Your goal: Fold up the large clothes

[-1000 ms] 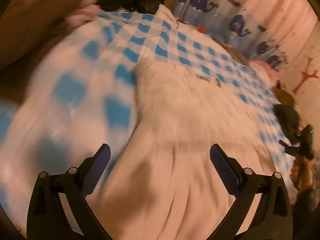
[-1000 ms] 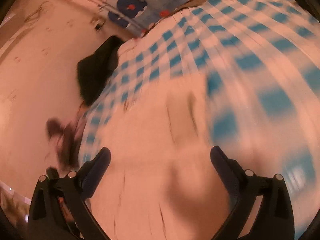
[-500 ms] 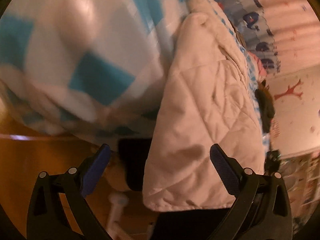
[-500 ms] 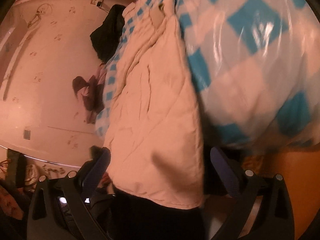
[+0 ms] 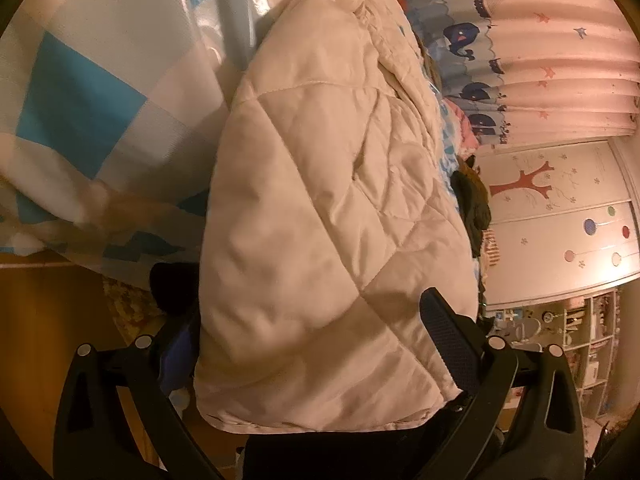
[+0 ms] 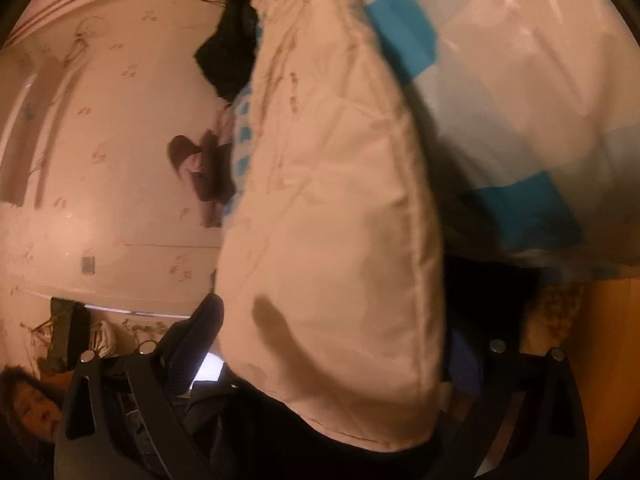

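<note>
A white quilted garment lies on the checked bed and hangs over its near edge. Its lower hem corner sits between the fingers of my left gripper, which stands wide open. The right finger lies in front of the cloth, and the left one is partly hidden behind it. In the right wrist view the garment's other hem corner hangs between the jaws of my right gripper. Those jaws are wide and closing. The left finger shows clearly, but the cloth covers the right one.
A blue and white checked bedspread under shiny plastic covers the bed. Wooden floor lies below the edge. Dark clothes and a black garment lie on the bed's far side. A whale curtain, a wardrobe and a person's head are around.
Both grippers dropped from above the bed top to its near edge and rolled. The garment's hanging hem, earlier spread below them, now sits between each pair of fingers.
</note>
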`<state>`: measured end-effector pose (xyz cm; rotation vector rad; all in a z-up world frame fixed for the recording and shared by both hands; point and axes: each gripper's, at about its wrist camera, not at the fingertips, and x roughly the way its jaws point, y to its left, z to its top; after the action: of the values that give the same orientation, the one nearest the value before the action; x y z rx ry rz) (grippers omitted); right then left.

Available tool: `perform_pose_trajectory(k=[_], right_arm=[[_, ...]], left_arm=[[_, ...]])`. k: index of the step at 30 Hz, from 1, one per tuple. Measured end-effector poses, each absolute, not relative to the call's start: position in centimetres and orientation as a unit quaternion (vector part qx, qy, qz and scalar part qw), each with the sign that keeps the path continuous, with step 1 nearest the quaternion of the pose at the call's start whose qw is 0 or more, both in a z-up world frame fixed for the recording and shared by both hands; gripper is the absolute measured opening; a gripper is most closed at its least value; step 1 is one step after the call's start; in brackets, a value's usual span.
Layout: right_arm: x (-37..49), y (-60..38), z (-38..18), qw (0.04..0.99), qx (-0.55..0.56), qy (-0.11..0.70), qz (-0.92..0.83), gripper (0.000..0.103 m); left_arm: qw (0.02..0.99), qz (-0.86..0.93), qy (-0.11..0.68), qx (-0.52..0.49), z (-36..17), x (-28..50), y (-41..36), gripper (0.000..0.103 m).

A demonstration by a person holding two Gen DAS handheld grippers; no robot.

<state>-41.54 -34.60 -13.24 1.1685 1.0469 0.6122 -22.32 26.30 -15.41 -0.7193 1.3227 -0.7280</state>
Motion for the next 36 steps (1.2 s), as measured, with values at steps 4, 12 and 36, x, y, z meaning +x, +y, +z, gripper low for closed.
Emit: perform_pose_trajectory(k=[4, 12, 36], right_arm=[[-41.8, -34.0, -12.6, 0.681, 0.500, 0.459, 0.275, 0.040], [-41.5, -33.4, -9.9, 0.714, 0.477, 0.417, 0.299, 0.023], [-41.4, -32.4, -6.6, 0.745, 0.473, 0.343, 0.322, 0.015]], left_arm=[[0.683, -0.302, 0.587, -0.313, -14.9, -22.5, 27.6, 0.082], [0.692, -0.326, 0.563, -0.314, -12.1, -22.6, 28.7, 0.015], [0.697, -0.343, 0.537, -0.330, -9.1, -24.3, 29.2, 0.009]])
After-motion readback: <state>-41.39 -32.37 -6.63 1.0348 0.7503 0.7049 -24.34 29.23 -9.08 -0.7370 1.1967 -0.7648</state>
